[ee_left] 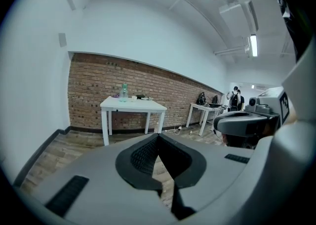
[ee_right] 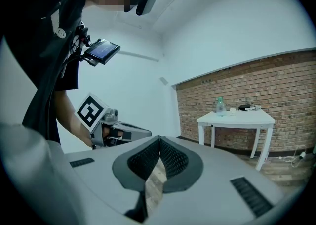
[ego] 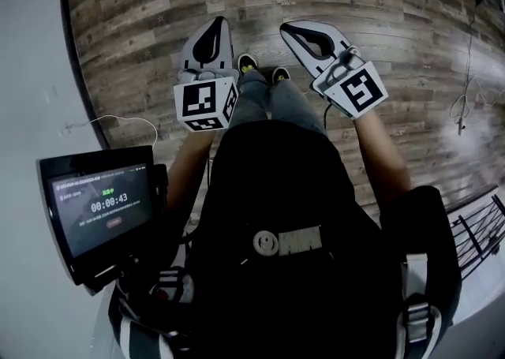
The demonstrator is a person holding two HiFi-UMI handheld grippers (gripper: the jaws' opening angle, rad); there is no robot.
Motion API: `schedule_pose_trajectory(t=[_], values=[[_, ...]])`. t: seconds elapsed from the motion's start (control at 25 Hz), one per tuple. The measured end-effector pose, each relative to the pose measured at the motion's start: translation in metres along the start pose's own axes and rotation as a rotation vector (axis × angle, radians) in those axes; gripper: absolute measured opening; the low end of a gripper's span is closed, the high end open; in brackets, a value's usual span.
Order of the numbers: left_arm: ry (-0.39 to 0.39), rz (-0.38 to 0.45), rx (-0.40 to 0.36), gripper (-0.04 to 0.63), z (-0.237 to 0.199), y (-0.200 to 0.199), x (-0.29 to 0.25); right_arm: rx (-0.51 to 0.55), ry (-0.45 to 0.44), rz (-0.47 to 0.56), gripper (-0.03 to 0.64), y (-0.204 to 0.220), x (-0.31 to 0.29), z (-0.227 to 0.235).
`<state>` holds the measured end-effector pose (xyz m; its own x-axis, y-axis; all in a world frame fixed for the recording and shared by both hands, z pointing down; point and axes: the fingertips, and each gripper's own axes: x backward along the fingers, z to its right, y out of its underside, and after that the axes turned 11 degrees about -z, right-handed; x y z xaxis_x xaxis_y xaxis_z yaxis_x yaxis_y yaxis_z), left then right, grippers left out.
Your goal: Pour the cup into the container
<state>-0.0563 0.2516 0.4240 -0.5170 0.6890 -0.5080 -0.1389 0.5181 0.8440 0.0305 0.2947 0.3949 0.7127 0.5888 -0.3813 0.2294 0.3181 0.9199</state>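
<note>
A white table (ee_left: pixel 133 104) (ee_right: pixel 237 116) stands far ahead against a brick wall. On it are a clear green-tinted bottle (ee_left: pixel 123 92) (ee_right: pixel 220 105), a small white cup (ee_right: pixel 232 112) and a dark object (ee_right: pixel 244 107); I cannot make out a container. My left gripper (ego: pixel 213 26) (ee_left: pixel 158 135) and right gripper (ego: pixel 288 30) (ee_right: pixel 159 140) are held side by side in front of the person's body, above the wooden floor. Both are shut with their tips touching and nothing between them. Each gripper view shows the other gripper beside it.
A second white table (ee_left: pixel 205 108) with a dark bag stands further right along the brick wall (ee_left: pixel 98 90), with people (ee_left: pixel 236 98) beyond it. A screen (ego: pixel 99 207) hangs at the person's left. A wire rack (ego: pixel 477 231) is at right, and cables (ego: pixel 465 105) lie on the floor.
</note>
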Motion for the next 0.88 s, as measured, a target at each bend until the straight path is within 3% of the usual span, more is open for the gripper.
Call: schedule_pose_trajectory(t=[0.16, 0.32, 0.4, 0.56, 0.88], values=[[-0.026, 0.006, -0.01, -0.003, 0.034, 0.019, 0.025, 0.0, -0.011, 0.028, 0.008, 0.015, 0.035, -0.017], [-0.069, 0.044, -0.026, -0.003, 0.124, 0.051, 0.087, 0.017, -0.031, 0.093, 0.008, 0.044, 0.133, -0.068], [-0.075, 0.041, -0.01, -0.003, 0.147, 0.062, 0.102, 0.013, -0.044, 0.095, 0.008, 0.054, 0.155, -0.081], [-0.073, 0.013, 0.028, -0.003, 0.152, 0.074, 0.102, -0.024, -0.062, 0.088, 0.008, 0.064, 0.154, -0.074], [-0.072, -0.032, 0.027, -0.003, 0.154, 0.084, 0.109, -0.073, -0.081, 0.099, 0.008, 0.064, 0.147, -0.08]])
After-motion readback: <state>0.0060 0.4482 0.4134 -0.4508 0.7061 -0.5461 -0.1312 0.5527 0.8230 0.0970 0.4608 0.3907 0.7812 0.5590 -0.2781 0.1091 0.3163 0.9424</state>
